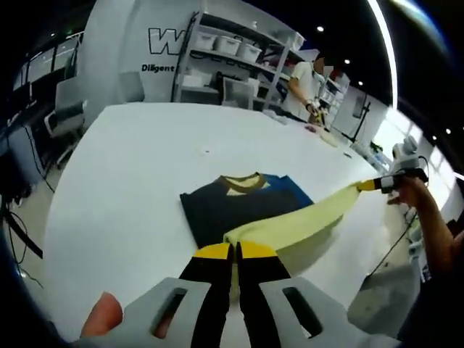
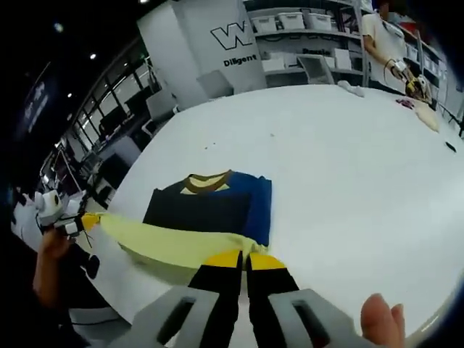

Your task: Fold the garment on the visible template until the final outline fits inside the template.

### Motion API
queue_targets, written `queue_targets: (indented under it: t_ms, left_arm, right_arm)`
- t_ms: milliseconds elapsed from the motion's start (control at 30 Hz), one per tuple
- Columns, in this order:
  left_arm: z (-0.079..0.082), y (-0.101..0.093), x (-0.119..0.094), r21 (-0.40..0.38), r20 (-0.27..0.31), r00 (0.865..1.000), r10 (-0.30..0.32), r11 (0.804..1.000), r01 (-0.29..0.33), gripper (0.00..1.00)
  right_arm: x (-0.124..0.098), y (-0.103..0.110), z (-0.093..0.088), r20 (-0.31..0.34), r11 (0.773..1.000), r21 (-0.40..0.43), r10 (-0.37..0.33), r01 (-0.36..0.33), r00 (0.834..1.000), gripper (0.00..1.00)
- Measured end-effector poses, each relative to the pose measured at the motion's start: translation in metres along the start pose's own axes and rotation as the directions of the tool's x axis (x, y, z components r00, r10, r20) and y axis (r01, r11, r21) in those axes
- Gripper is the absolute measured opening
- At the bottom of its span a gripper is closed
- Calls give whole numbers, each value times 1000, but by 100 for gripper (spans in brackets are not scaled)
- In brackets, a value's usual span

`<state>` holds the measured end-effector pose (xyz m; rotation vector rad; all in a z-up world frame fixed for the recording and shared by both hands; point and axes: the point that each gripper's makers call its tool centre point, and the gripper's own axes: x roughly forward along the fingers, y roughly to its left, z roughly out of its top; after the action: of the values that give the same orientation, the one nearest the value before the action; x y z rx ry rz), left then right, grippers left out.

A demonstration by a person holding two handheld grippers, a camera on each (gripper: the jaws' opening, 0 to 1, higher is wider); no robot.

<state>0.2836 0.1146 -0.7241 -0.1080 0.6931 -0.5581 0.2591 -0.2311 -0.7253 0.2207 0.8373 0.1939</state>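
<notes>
One garment (image 1: 246, 206) on white table (image 1: 130, 188), yellow hem stretched between two grippers: left gripper (image 1: 234, 251) pinching one corner, right gripper (image 2: 243, 257) pinching other. One person (image 1: 304, 83) behind.

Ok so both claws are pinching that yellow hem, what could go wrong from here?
The yellow hem is stretched taut between the left claw and the right claw, so a pinch might slip. Pulling unevenly could drag the folded dark garment across the white table. The hem sits near the table's edge, so slack fabric might hang off it.
</notes>
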Motion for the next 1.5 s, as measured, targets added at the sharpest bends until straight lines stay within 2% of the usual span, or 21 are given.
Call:
queue_targets:
  t_ms: [100, 133, 300, 467, 700, 900, 1133, 1500]
  left_arm:
    - [10, 4, 7, 2, 9, 1000, 5, 1000, -5, 0]
    - [18, 5, 10, 12, 22, 1000, 8, 1000, -8, 0]
    - [34, 10, 21, 23, 40, 999, 16, 1000, -17, 0]
    - [57, 19, 37, 35, 68, 997, 28, 999, -31, 0]
    - [73, 34, 57, 35, 81, 996, 41, 998, -44, 0]
    - [80, 46, 74, 19, 90, 995, 51, 998, -53, 0]
    - [82, 54, 93, 15, 93, 994, 55, 998, -57, 0]
    - [72, 71, 124, 6, 67, 996, 64, 998, -64, 0]
  right_arm:
    - [5, 0, 13, 20, 1000, 2, 2, -2, 1000, 0]
    - [8, -1, 19, 30, 1000, -1, 0, 0, 1000, 0]
    - [17, -3, 34, 44, 1000, -12, -10, 11, 999, 0]
    - [32, -4, 60, 63, 999, -27, -18, 20, 998, 0]
    - [53, -6, 85, 71, 999, -46, -22, 26, 997, 0]
    - [73, -9, 95, 67, 999, -46, -20, 23, 998, 0]
    - [94, -17, 97, 52, 998, -55, -29, 32, 998, 0]
    - [122, -27, 95, 29, 998, -54, -31, 33, 999, 0]
